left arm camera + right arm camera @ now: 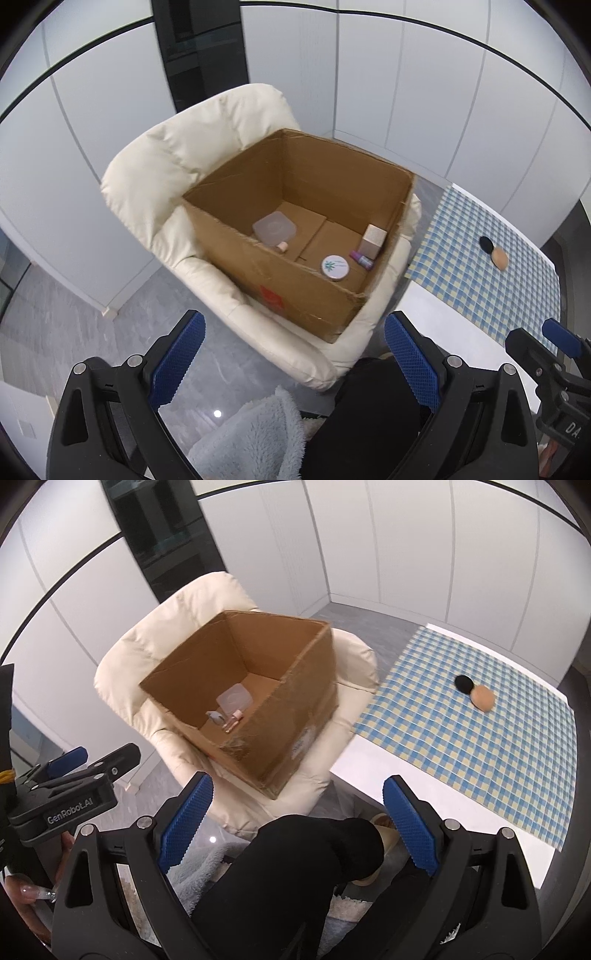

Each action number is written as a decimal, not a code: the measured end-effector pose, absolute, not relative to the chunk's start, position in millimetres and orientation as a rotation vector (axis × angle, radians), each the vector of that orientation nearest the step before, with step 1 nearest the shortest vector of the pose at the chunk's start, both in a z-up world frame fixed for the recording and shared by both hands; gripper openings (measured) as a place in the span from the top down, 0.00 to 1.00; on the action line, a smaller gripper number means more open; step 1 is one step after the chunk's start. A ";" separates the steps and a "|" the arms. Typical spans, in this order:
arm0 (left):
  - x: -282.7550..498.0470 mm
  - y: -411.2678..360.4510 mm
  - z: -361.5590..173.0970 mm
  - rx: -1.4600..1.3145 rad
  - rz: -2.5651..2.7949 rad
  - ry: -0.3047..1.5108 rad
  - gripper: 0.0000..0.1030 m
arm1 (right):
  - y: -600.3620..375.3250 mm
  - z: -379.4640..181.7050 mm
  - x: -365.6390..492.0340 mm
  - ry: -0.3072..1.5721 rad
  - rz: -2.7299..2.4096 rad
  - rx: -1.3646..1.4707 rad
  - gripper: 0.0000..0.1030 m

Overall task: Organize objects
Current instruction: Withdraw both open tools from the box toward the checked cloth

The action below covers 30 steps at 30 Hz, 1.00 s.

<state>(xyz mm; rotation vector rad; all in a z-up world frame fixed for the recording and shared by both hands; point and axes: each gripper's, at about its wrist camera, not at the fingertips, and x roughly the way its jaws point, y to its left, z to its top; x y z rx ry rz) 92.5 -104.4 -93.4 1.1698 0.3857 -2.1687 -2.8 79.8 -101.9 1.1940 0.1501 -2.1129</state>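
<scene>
We see a cream armchair on the grey floor, with an open cardboard box sitting on its seat. Beside it stands a white table with a blue checked cloth; on the cloth lie a black puff and a tan sponge, touching

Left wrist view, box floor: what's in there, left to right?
Translucent square lid → small pink-capped bottle → round white tin → purple tube. The beige box overlaps the tube's span, so it is left out.
</scene>
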 end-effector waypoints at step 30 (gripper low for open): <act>-21.3 9.9 -148.1 1.409 -2.413 0.166 0.05 | 222.7 -164.5 -64.3 -0.067 -2.354 1.465 0.08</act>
